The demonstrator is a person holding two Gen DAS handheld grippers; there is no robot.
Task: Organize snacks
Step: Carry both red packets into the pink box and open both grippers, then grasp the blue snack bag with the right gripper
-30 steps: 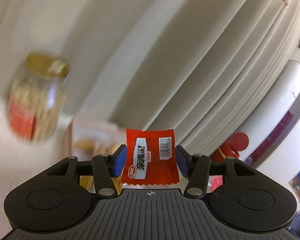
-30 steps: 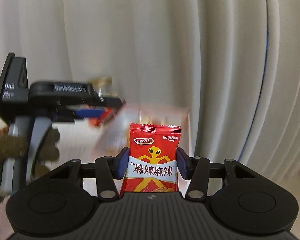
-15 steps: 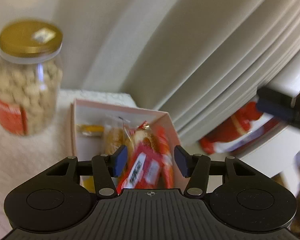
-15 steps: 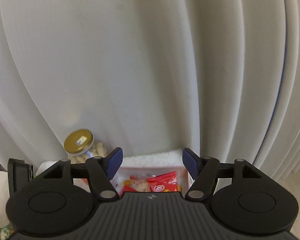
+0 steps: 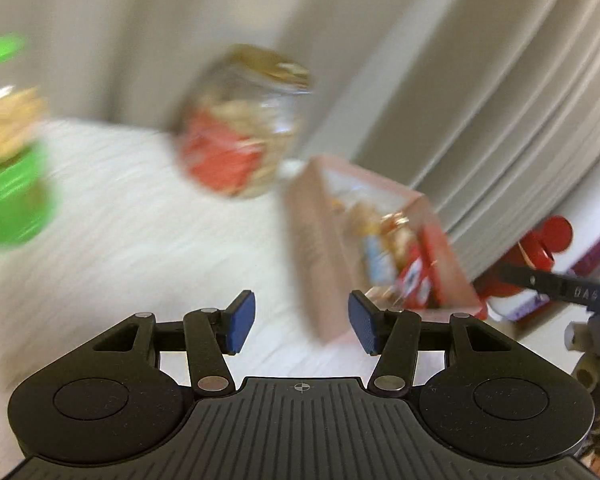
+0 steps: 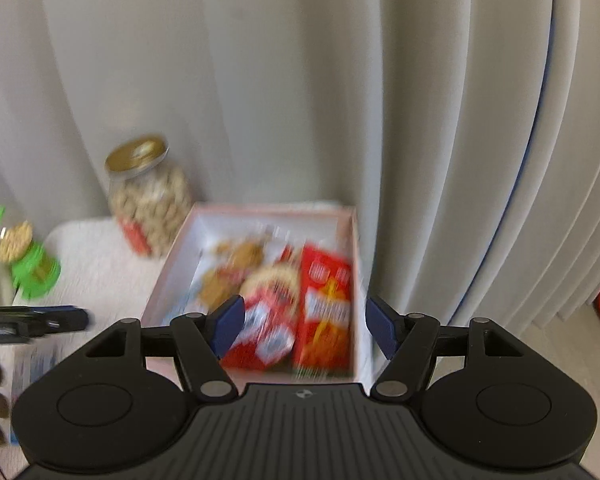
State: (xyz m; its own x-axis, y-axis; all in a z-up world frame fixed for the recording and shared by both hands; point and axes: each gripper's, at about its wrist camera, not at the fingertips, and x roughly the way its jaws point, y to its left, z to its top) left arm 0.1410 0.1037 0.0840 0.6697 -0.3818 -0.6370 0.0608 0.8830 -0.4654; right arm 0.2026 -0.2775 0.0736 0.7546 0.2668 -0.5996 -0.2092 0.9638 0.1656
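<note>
Blue-padded left gripper (image 5: 301, 327) and right gripper (image 6: 303, 328) both hang parted and empty, red snack packets (image 6: 323, 308) lying in the pink box (image 6: 354, 264) beyond, nut jar (image 6: 148, 196) farther back.

Box (image 6: 180, 256): pale pink, open, on the white table by the curtain
Red packets (image 6: 324, 304): two lying flat at the box's near end, side by side
Other snacks (image 6: 236, 260): brownish wrapped pieces behind them, blurred
</note>
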